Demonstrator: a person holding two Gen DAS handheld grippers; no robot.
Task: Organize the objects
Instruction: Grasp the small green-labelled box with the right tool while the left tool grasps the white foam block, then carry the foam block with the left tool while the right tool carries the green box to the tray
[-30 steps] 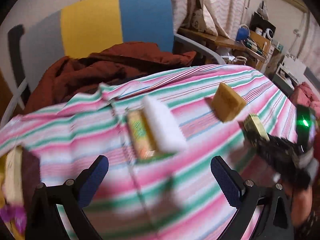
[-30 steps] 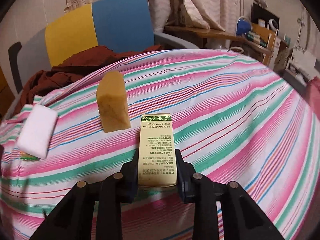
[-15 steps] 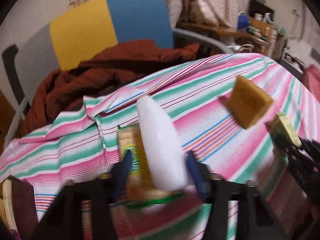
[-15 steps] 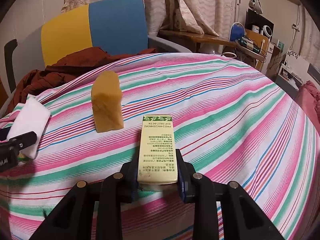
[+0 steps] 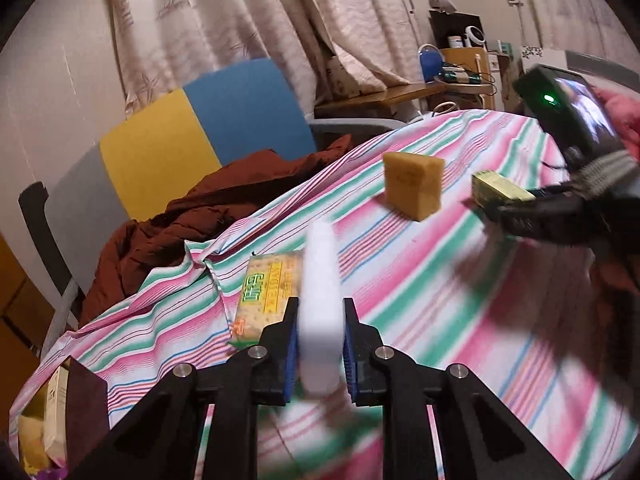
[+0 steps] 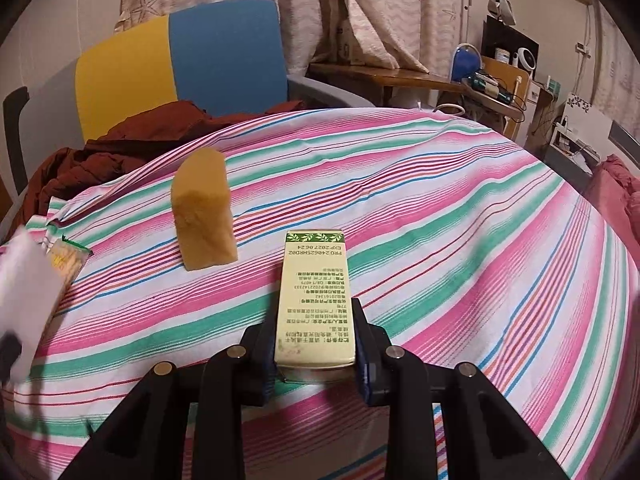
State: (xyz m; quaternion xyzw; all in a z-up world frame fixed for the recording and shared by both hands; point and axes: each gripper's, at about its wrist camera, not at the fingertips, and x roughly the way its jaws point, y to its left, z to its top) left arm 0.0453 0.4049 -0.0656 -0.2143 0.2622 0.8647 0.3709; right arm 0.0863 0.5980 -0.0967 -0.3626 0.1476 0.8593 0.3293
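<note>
Two sets of jaws are each clamped on something. Those of the left gripper (image 5: 319,344) are pressed against the flat sides of a white foam block (image 5: 320,304), which stands on edge between the blue pads (image 5: 291,354) and looks raised off the striped cloth (image 5: 440,320), though blur makes the gap under it hard to judge. Just beside it, to the left and behind, a yellow-green snack packet (image 5: 268,294) lies flat on the cloth.

Over on the right, the right gripper (image 6: 316,344) pinches a pale cream carton (image 6: 314,300) by its long sides, printed face up, its leaf-patterned end pointing away from the handle. From the left camera that carton (image 5: 500,194) shows at the tip of the dark jaws, close above the cloth; whether it touches, I cannot tell.

Between the two held things, farther back, a tan sponge block (image 6: 204,208) stands upright on the pink, green and white stripes, near the carton but apart from it. The white block shows as a blur at the left edge of the right camera's view, with the packet (image 6: 66,260) peeking out behind it.

Beyond the cloth's far edge, a rust-brown garment (image 5: 192,216) is heaped on a chair with a yellow and blue backrest (image 6: 180,68). A wooden desk (image 6: 400,78) cluttered with small items stands by the curtains (image 5: 260,12). At the near left corner sits a dark box (image 5: 86,396).
</note>
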